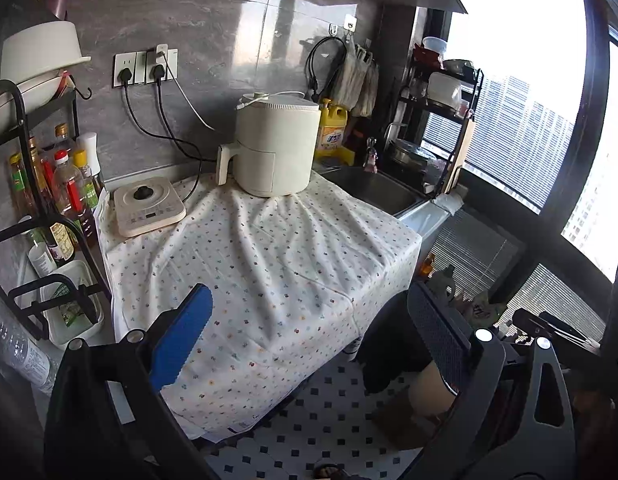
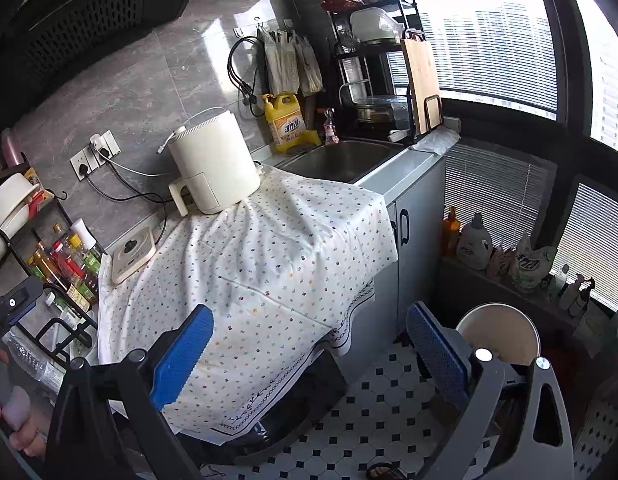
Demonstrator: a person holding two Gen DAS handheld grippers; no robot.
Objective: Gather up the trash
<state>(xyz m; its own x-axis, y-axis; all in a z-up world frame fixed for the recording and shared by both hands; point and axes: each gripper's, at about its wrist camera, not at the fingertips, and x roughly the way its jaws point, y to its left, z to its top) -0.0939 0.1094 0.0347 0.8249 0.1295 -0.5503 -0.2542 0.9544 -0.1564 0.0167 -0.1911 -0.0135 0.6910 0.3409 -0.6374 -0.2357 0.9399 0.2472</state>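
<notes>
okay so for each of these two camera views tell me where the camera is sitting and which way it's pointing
Left wrist: sits on the left gripper, jaws open, facing the cloth-covered counter and the wall sockets; only the gripper's own fingers show.
Right wrist: sits on the right gripper, jaws open, facing the counter from further right, toward the sink and window; fingertips of the person's hand show at the left edge.
Shared: air fryer, yellow detergent bottle, sink.

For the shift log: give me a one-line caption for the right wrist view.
Open right gripper above floral-cloth counter with white air fryer, sink beyond.
</notes>
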